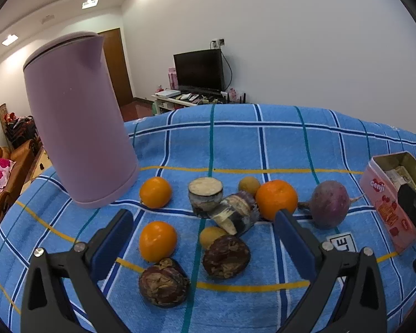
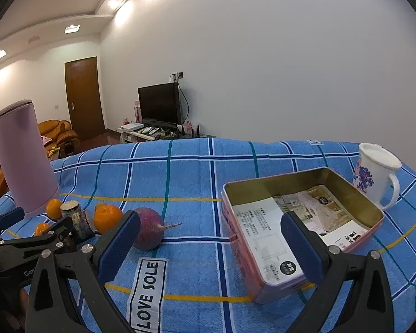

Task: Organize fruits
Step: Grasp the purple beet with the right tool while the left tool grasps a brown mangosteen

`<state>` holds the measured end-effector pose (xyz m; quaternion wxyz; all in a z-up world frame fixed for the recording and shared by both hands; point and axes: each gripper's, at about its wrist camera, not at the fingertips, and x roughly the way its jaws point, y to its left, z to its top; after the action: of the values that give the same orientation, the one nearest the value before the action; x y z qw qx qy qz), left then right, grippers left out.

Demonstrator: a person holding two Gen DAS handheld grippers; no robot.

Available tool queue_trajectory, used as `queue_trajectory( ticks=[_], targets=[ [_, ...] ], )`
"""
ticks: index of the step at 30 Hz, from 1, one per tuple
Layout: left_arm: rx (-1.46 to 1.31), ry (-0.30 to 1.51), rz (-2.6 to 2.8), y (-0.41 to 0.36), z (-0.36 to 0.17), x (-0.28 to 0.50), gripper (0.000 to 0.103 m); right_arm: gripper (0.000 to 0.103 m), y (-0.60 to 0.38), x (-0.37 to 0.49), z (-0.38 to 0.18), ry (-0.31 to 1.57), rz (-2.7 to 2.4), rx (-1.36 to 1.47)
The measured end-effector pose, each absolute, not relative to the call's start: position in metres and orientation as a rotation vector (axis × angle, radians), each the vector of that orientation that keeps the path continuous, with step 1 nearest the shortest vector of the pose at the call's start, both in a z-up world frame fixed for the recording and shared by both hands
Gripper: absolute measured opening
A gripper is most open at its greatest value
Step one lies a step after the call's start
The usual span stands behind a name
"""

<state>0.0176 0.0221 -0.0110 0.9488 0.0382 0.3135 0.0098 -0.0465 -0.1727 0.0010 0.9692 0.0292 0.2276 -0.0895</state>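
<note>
While the fruit lies loose on the blue cloth (image 1: pixel 263 144), the left wrist view shows the left gripper (image 1: pixel 203 238) spread wide and empty, low over the pile. Between its fingers, just ahead, sit a dark wrinkled fruit (image 1: pixel 226 256) and a small yellow one (image 1: pixel 212 236); another wrinkled fruit (image 1: pixel 163 281) and an orange (image 1: pixel 157 241) lie left of centre. Further on are two cut stumps (image 1: pixel 205 197), two more oranges (image 1: pixel 276 199) and a radish (image 1: pixel 330 204), with the purple jug (image 1: pixel 77 122) behind left. The tin (image 1: pixel 385 194) is far right.

In the right wrist view the right gripper (image 2: pixel 210 245) is also wide open and holds nothing, hanging beside the open tin (image 2: pixel 299 222), paper-lined. The radish (image 2: pixel 148 231) lies by its left finger, root pointing toward the tin. The mug (image 2: pixel 375 174) stands behind.

I judge the left gripper nearer the pile and the right nearer the radish and tin.
</note>
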Motion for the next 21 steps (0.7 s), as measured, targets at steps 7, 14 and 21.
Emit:
queue_trajectory(
  ticks=[7, 14, 21],
  targets=[
    [0.077, 0.655, 0.02, 0.025, -0.013, 0.02, 0.103, 0.102, -0.176, -0.047, -0.001, 0.47, -0.178, 0.077],
    [0.054, 0.695, 0.041, 0.042, -0.011, 0.03, 0.103, 0.099, -0.172, -0.039, -0.001, 0.502, -0.117, 0.077],
    [-0.08, 0.725, 0.051, 0.085, -0.003, 0.042, 0.103, 0.079, -0.158, -0.018, -0.003, 0.571, -0.017, 0.056]
  ],
)
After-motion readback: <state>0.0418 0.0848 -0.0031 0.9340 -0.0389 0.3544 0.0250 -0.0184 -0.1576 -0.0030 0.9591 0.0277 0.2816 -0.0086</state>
